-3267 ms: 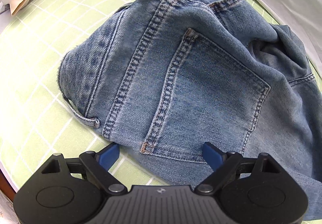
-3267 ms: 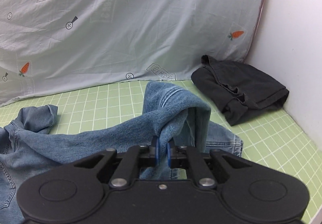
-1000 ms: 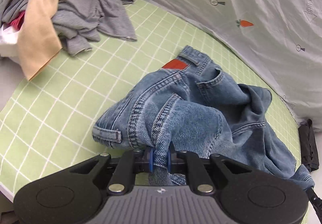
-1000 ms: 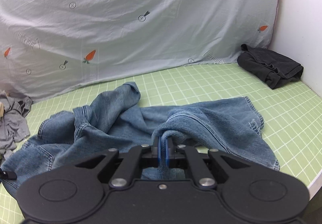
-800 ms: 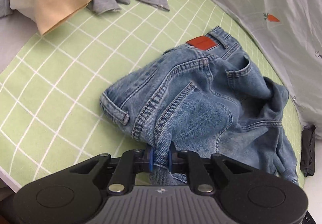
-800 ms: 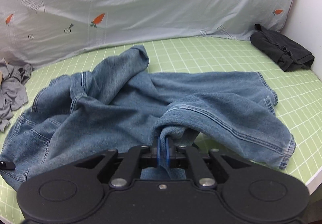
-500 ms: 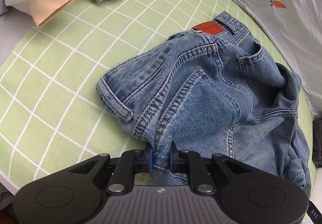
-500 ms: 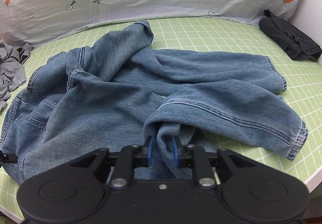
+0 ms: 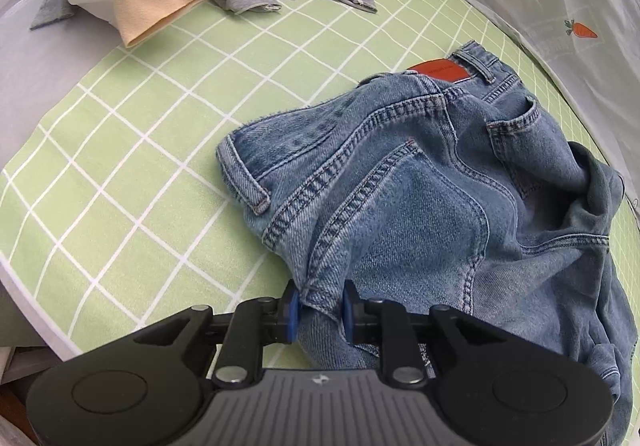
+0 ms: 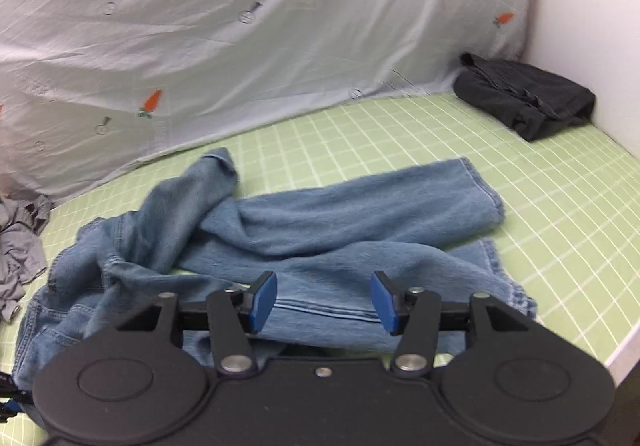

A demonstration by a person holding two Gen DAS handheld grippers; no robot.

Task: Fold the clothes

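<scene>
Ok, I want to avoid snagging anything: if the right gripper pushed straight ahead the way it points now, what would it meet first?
Most likely the jeans. The right gripper is open and holds nothing, and the lower trouser leg lies just ahead of its fingertips, the other leg beyond. Depth is unclear, so it could skim just over the denim.

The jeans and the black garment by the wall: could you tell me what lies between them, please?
Nothing: in the right wrist view only bare green checked sheet separates the jeans from the black garment.
</scene>
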